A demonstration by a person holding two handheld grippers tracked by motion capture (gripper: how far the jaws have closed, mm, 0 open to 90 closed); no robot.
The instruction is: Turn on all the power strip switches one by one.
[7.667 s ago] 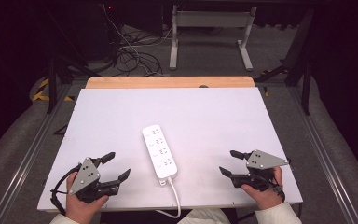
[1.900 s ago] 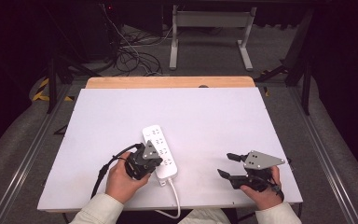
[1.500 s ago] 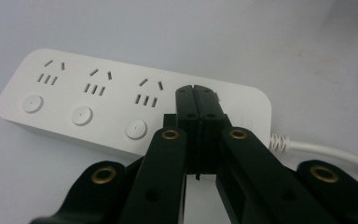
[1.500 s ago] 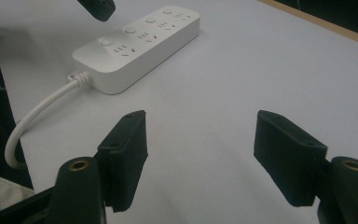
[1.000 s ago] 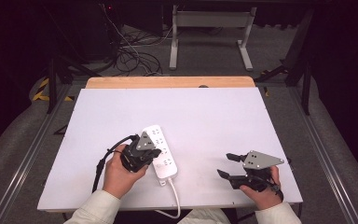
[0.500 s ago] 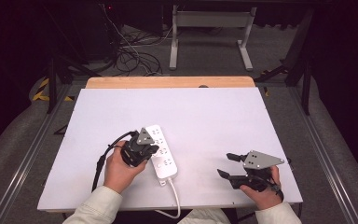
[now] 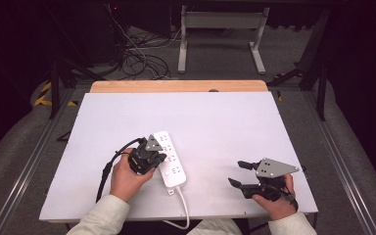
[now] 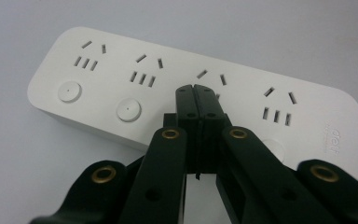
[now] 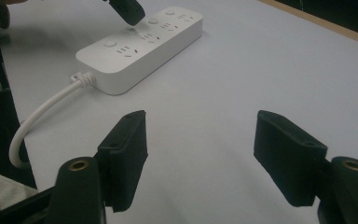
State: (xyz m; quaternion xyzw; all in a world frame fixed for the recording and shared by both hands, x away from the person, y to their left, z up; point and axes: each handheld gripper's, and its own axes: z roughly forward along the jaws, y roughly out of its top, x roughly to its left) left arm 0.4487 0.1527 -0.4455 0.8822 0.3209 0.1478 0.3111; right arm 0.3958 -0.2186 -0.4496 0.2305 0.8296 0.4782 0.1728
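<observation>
On the white desk (image 7: 127, 112) the landmark is the white power strip (image 7: 169, 159), which lies a little left of the middle, with its long side running away from the person and slightly slanted. Its white cable (image 7: 182, 203) leaves the near end and goes over the near edge of the desk. Just left of the strip, the person's left hand (image 7: 123, 178) holds the left claw (image 7: 157, 157), whose tips reach over the left edge of the strip. In the left gripper view the left claw (image 8: 196, 93) has its two jaws pressed together with nothing between them, and the tips are over the top face of the power strip (image 8: 121, 74), near the third socket from the far end. I cannot tell if the tips touch the plastic. Two round buttons (image 8: 128, 110) are visible beside the first two sockets. Well apart to the right of the strip, near the front edge of the desk, the right hand (image 7: 275, 201) holds the right claw (image 7: 239, 173), which points left toward the strip. In the right gripper view the right claw (image 9: 210, 151) is wide open and holds nothing, with bare desk (image 9: 242, 70) between its jaws; the power strip (image 9: 140, 46) and its cable (image 9: 42, 116) lie farther off.
</observation>
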